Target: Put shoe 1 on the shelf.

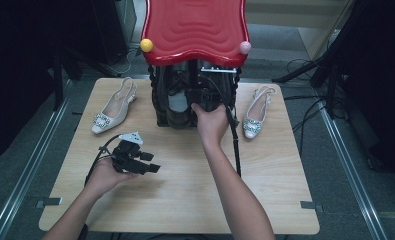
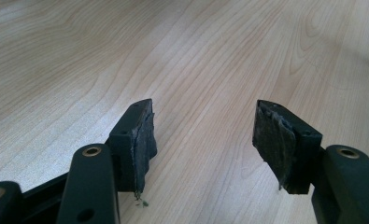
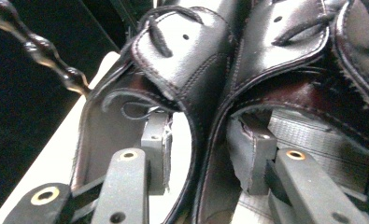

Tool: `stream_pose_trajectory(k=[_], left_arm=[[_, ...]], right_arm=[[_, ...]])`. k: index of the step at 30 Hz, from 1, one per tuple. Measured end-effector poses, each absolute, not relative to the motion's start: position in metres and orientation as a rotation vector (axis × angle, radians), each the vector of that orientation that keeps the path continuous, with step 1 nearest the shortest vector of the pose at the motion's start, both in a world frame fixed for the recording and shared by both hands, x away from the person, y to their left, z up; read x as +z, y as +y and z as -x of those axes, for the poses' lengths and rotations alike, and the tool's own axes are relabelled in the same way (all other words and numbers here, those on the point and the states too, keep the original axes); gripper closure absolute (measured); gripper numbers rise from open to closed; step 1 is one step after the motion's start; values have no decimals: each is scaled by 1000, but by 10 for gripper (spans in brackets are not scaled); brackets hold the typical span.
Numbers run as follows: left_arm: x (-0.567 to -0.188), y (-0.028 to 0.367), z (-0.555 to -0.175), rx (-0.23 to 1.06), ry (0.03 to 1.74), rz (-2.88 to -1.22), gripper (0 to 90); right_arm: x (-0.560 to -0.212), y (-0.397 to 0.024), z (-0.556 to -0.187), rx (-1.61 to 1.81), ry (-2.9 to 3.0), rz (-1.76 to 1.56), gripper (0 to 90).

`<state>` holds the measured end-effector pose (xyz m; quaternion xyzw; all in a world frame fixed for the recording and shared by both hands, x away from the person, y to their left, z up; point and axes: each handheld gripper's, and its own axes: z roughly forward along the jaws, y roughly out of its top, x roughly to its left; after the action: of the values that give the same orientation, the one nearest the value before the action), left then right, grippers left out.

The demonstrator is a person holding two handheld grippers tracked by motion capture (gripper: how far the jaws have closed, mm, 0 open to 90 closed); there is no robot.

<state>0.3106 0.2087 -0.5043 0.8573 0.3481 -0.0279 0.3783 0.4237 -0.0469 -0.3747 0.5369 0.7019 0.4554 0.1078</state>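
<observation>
Two black leather shoes stand side by side under a red-topped rack [image 1: 195,27] at the back of the table; the left shoe [image 3: 173,51] and the right shoe [image 3: 285,46] touch along their inner walls. My right gripper [image 3: 198,154] reaches in from behind, one jaw inside each shoe, straddling the two adjoining walls. A gap shows beside the left pad [image 3: 166,154], so the jaws stand open. From above, the right gripper [image 1: 205,97] sits at the rack's foot. My left gripper [image 1: 150,164] rests on the table at front left, open and with nothing between its fingers [image 2: 203,135].
A beige slingback shoe with a jewelled buckle [image 1: 110,110] lies left of the rack, and its mate [image 1: 256,115] lies to the right. The wooden table [image 1: 185,200] has bare room in front. Black beaded posts [image 3: 51,60] hold up the rack.
</observation>
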Motion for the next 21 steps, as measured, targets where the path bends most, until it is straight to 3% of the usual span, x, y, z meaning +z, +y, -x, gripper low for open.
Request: stream_pose_trajectory(k=[15,21], left_arm=[[-495,211,-311,-63,891,-2165,433],[-479,209,-308,-56,833,-2143,652]], right_arm=[[-359,-72,-399,1429,2166,-1464,578],[-353,-90,-382,1473,2231,-1389,537]])
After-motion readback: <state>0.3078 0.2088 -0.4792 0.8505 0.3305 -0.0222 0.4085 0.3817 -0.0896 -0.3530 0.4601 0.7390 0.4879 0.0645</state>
